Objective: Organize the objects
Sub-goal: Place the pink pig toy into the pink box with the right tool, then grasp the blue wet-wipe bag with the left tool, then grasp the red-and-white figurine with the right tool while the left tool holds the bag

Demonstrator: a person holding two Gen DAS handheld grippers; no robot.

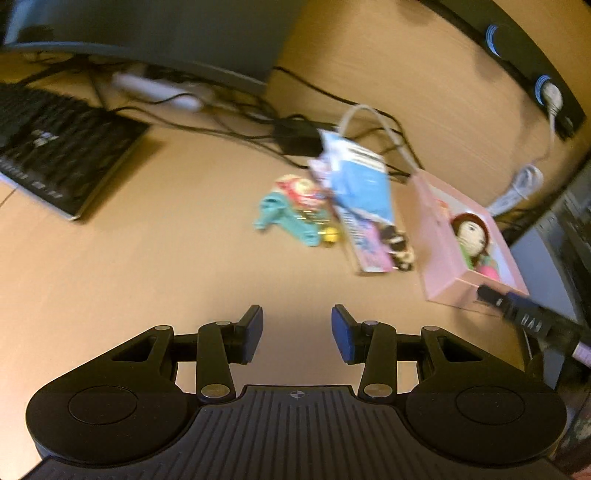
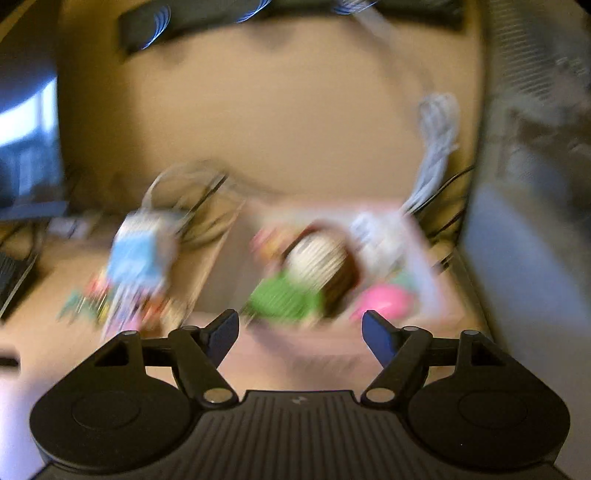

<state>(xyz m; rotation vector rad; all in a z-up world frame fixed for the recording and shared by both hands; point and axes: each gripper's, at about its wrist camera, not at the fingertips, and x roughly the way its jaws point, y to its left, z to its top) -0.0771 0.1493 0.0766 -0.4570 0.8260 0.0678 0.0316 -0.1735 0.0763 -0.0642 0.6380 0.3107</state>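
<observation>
At the far left of the tabletop (image 1: 155,236), seen from the left wrist, a black keyboard (image 1: 62,155) lies under the edge of a dark monitor (image 1: 147,33), with black cables (image 1: 236,114) trailing to its right. Nearer the middle sits a teal toy (image 1: 284,218) beside a small yellow piece, touching a blue and pink packet (image 1: 364,206) that leans up off the surface. Just right of the packet stands an open pink box (image 1: 439,258) holding a crocheted doll (image 1: 472,236) with brown hair and a green top. The left gripper (image 1: 297,332) hovers over bare wood, its jaws parted and grasping nothing. The right gripper (image 2: 299,332), in a heavily blurred view, hangs over the box's near edge, its jaws released and empty, the doll lying just beyond them.
</observation>
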